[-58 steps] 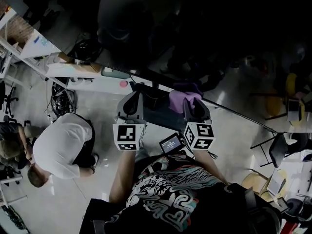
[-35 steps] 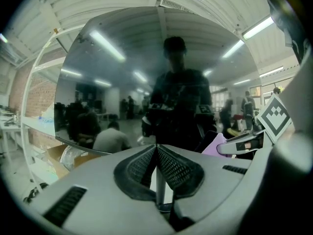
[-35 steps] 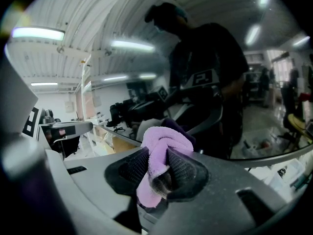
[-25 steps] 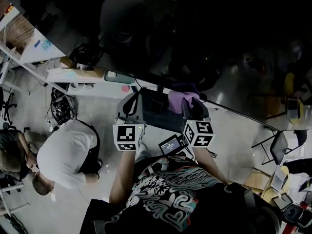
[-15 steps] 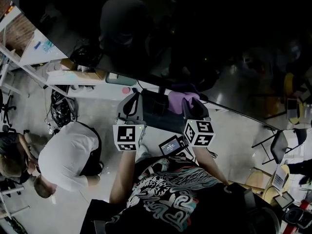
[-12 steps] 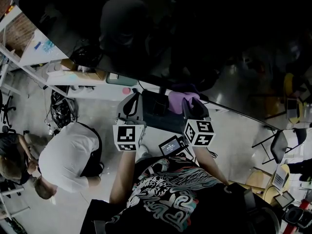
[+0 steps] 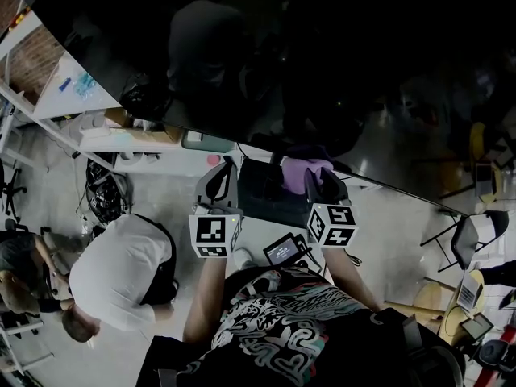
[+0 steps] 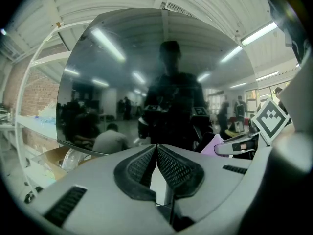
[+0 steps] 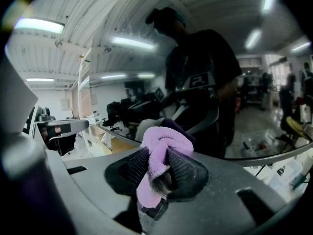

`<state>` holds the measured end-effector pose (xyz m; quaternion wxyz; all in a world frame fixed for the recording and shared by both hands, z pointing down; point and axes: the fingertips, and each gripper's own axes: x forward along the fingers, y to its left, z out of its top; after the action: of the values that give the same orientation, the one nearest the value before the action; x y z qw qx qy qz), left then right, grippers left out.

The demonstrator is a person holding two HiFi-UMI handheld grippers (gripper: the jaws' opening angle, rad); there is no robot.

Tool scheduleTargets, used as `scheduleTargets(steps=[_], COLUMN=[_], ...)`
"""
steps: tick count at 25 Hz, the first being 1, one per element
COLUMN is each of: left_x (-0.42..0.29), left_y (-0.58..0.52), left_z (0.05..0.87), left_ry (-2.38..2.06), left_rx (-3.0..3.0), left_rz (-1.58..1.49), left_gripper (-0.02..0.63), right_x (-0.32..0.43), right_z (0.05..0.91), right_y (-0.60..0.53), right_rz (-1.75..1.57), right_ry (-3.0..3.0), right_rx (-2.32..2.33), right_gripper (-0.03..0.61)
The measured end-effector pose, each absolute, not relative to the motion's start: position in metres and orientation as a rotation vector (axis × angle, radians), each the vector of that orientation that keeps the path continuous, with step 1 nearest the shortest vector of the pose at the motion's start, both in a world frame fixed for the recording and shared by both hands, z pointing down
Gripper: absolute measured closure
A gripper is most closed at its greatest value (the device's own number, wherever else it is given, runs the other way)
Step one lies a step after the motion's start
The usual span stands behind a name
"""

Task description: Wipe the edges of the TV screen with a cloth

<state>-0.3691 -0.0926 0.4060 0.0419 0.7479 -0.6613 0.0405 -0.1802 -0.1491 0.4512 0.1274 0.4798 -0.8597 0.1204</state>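
Two grippers are showing in the head view, side by side under the big dark TV screen [image 7: 339, 47]. The left gripper [image 7: 219, 176] is pointing up toward the screen's bottom edge. The right gripper [image 7: 316, 177] is holding a purple cloth [image 7: 303, 170] close up to that edge. A person in a white shirt [image 7: 121, 268] is bending over at the left, well apart from the grippers. A small lit display [image 7: 283, 251] is sitting between the two marker cubes.

The left gripper view is showing what the head view cannot. Its jaws are pressing together with nothing between them. The screen is filling the space past them and is shining like a mirror.

The right gripper view is showing the cloth bunched up and squeezed between the two jaw pads. The cloth is sticking out past the tips toward the screen. The screen's bottom edge is running across just behind it.
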Motion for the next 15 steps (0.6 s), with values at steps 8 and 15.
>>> scheduleTargets(steps=[8, 15], left_x=[-0.373, -0.352], left_y=[-0.092, -0.107], left_z=[0.411, 0.414], left_ry=[-1.976, -1.973], left_rx=[2.319, 2.316], left_rz=[0.146, 0.214], left_gripper=[0.595, 0.595], right_x=[-0.187, -0.183], right_z=[0.45, 0.45], right_y=[-0.148, -0.151], right_rz=[0.363, 0.329], right_ry=[-2.506, -2.519], right_rx=[1.423, 1.383], right_gripper=[0.445, 0.445])
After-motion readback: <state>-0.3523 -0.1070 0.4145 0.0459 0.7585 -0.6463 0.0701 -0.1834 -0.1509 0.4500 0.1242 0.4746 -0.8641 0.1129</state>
